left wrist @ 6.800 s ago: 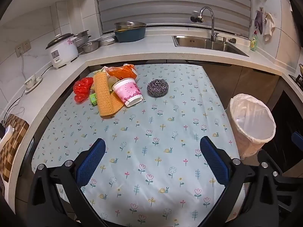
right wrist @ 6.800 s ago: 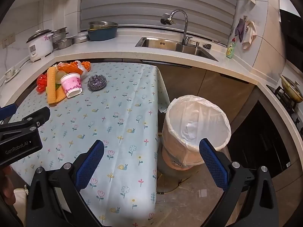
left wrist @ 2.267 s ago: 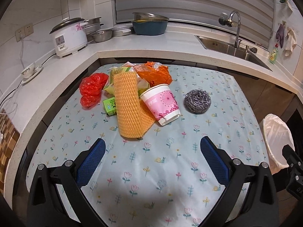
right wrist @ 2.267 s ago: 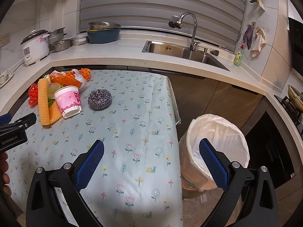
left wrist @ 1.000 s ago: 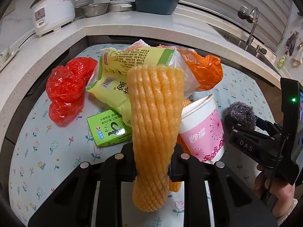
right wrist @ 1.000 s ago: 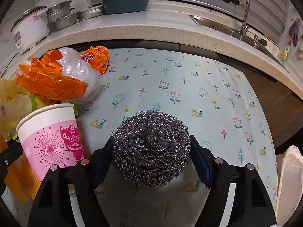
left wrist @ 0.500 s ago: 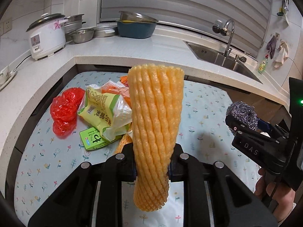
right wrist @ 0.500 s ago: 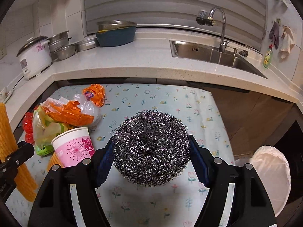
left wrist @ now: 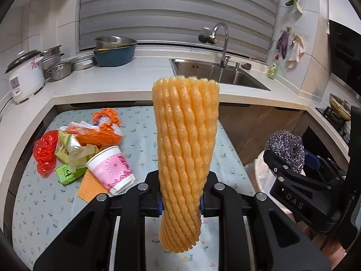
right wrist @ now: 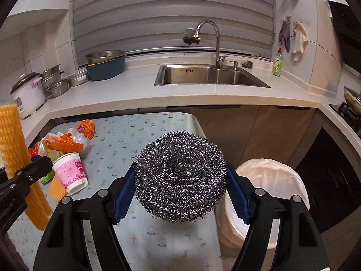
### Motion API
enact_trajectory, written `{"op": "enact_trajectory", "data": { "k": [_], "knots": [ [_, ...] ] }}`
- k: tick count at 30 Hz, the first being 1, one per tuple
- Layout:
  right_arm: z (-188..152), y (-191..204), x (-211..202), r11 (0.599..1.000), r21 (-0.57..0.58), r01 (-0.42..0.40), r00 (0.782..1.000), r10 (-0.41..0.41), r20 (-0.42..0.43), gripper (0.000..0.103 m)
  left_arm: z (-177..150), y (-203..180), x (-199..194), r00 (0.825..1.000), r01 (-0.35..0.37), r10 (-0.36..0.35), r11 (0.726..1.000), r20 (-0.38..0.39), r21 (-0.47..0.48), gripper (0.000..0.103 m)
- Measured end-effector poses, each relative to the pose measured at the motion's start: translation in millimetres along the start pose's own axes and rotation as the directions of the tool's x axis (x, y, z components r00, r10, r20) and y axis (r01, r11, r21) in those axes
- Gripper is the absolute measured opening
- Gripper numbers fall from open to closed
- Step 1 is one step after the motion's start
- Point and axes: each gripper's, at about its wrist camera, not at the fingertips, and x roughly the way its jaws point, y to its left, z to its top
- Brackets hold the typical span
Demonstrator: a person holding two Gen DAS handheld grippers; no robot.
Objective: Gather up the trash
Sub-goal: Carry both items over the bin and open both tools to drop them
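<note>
The left gripper [left wrist: 180, 201] is clenching the foam net [left wrist: 186, 153] mid-frame; the right gripper [right wrist: 180, 194] is grasping the scourer [right wrist: 180, 176] at centre.

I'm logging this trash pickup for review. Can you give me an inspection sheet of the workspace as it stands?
Surface: table under a flowered cloth.
Job's things: orange foam net held upright off the table; steel scrubber held above the table edge; lined trash bin on the floor beside the table.
Clutter: pink paper cup on its side, red bag, orange wrappers, green box.
Grippers: left gripper shut on the net; right gripper shut on the scrubber.
Cables: nothing seen.
Surroundings: sink, rice cooker, pots on the counter.
</note>
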Motion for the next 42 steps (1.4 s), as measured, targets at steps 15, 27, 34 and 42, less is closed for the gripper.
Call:
{"op": "enact_trajectory", "data": {
  "k": [15,27,34,42],
  "knots": [
    [-47.4,-104.9,-25.2,0.985,0.098,0.144,0.989,-0.139,-0.054,0.071,-7.5,-120.6,20.5,0.99,0.139,-0.132,0.979,-0.057,0.146,0.021],
    [-59.8,-160.6,-6.8,0.963,0.171,0.21,0.976,-0.194,-0.102,0.071,-9.4,-186.3,66.0,0.954,0.287,-0.258,0.934,-0.155,0.212,0.021],
    [-52.6,-180.2,13.0,0.956,0.203,0.214,0.974,-0.193,-0.118,0.071,3.5,-212.7,93.1,0.92,0.378,-0.341,0.901,-0.19,0.212,0.024],
    [-42.6,-194.8,20.0,0.946,0.238,0.219,0.975,-0.202,-0.094,0.08,11.6,-230.3,103.9,0.92,0.384,-0.354,0.899,-0.167,0.212,0.056]
  ]
}}
